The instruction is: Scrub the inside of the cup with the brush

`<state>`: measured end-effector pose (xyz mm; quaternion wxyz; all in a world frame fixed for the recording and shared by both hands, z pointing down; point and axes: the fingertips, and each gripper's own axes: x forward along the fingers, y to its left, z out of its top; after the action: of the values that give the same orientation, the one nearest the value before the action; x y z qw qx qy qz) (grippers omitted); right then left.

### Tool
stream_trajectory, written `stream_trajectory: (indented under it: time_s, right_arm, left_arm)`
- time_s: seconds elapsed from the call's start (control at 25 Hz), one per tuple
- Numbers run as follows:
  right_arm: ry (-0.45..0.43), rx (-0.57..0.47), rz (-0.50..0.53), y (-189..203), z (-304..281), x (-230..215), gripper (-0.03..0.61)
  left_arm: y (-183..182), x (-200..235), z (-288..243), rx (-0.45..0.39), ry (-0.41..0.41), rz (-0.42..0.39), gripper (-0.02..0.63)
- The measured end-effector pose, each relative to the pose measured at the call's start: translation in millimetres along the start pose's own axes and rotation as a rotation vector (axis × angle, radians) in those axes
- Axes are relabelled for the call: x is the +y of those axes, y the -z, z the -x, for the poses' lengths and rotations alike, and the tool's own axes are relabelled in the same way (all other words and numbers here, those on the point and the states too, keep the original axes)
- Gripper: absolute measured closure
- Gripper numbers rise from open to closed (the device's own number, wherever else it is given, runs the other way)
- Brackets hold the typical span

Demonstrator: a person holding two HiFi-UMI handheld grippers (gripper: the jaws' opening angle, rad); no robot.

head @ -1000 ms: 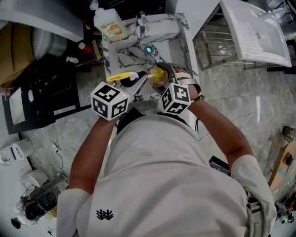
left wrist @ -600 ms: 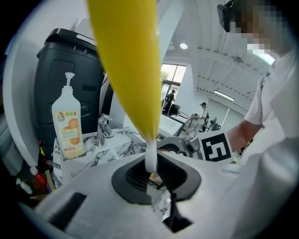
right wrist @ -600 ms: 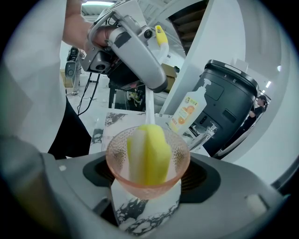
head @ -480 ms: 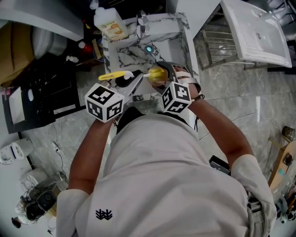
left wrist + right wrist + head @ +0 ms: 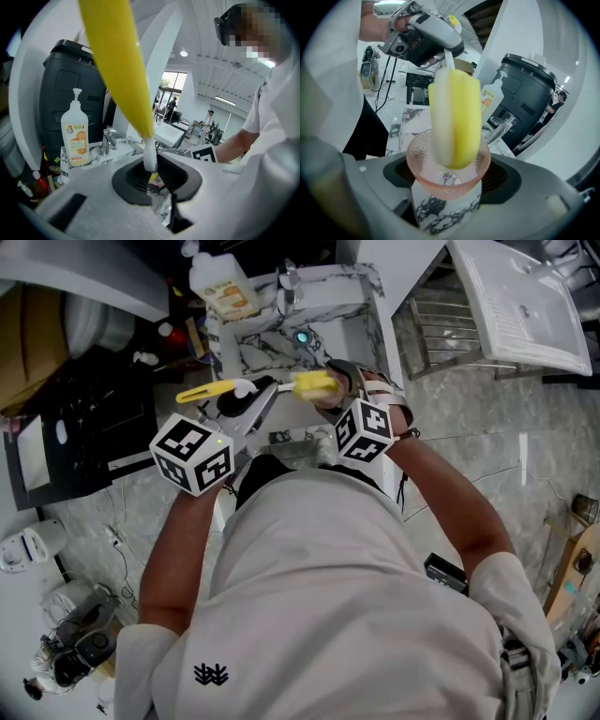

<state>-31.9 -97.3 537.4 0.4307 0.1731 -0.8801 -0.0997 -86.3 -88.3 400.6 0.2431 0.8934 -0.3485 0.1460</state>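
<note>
While I stand over the marbled sink (image 5: 246,351), my left gripper (image 5: 246,401) sits to the left with its marker cube (image 5: 192,454) turned up toward my head. Its jaws are drawn in narrow and clamp the thin white neck of the brush (image 5: 149,154). The brush's yellow handle (image 5: 117,61) rises out past them, up and to the left. Behind it, on the sink's edge, stand a pump bottle with an orange label (image 5: 75,136) and a chrome faucet (image 5: 108,138).

The brush reaches across to the right and ends in a yellow and white sponge head (image 5: 457,122). The tip of this head dips into the mouth of the cup (image 5: 447,180), while most of the sponge stays outside the rim.

The cup is pink, dimpled glass. My right gripper (image 5: 449,187) holds it, jaws spread wide around its sides, above the sink.
</note>
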Motion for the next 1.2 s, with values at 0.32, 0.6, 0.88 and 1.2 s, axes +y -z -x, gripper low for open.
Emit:
stream_trajectory:
  time_s: [0.32,0.6,0.88,1.2]
  right_arm:
    - [-0.002,0.002,-0.023,0,-1,0,0.179]
    - [-0.015,-0.006,0.018,-11,-1,10,0.179]
    - [-0.030,-0.002,0.059,-16,-1,21,0.179]
    - [-0.030,0.006,0.127,-17,-2,31,0.179]
  left_arm:
    - [2,-27,-14,0.053,0.055,-0.105,0.578]
    - [15,-41,-35,0.101,0.073,-0.185,0.578]
    - [35,-42,-52,0.157,0.074,-0.260,0.578]
    - [19,-38,-52,0.093,0.067,-0.212,0.580]
